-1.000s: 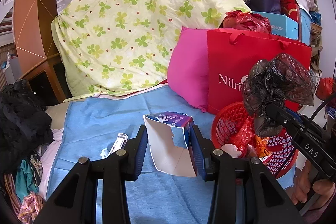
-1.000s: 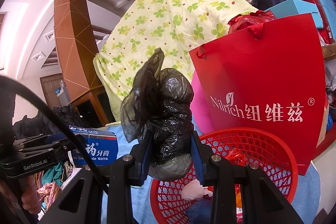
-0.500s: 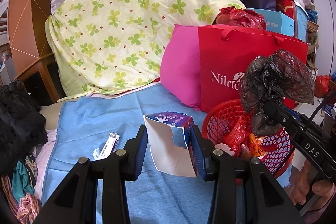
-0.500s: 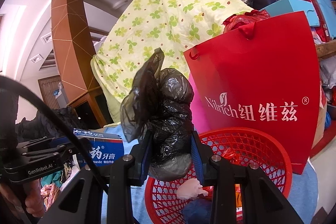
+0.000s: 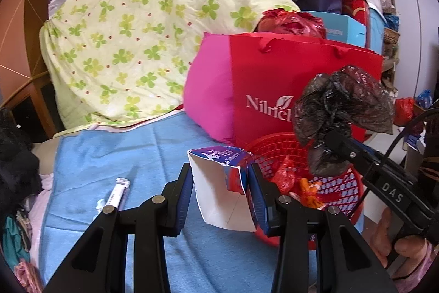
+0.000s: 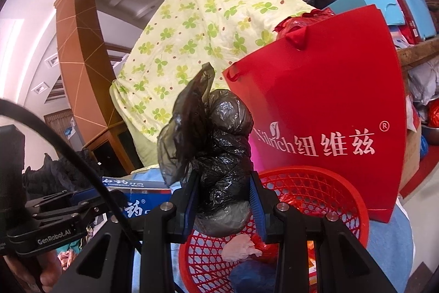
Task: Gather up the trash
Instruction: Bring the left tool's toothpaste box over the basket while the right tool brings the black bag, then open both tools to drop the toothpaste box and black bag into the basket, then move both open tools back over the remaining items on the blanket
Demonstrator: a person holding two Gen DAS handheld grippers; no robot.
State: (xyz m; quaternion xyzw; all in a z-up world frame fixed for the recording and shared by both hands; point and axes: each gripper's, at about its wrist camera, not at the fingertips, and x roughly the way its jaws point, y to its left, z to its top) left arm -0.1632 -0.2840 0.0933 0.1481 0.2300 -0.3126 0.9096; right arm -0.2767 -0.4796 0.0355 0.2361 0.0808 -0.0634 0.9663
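Note:
My left gripper (image 5: 221,194) is shut on a torn blue-and-white toothpaste box (image 5: 223,191), held just left of a red mesh basket (image 5: 337,183). The box also shows in the right wrist view (image 6: 137,197). My right gripper (image 6: 222,199) is shut on a crumpled black plastic bag (image 6: 216,150) and holds it above the basket (image 6: 323,194). The bag also shows in the left wrist view (image 5: 340,111). The basket holds red wrappers, a pink wad (image 6: 241,249) and other scraps. A white toothpaste tube (image 5: 116,194) lies on the blue cloth (image 5: 109,155) to the left.
A red Nilrich paper bag (image 5: 288,84) and a pink cushion (image 5: 208,95) stand right behind the basket. A clover-print quilt (image 5: 137,32) is heaped at the back. Dark clothes (image 5: 16,164) lie at the left edge. Boxes are stacked at the far right.
Both grippers have moved closer to the red basket, keeping their loads. The left gripper has swung right, so the basket now sits just beside the box.

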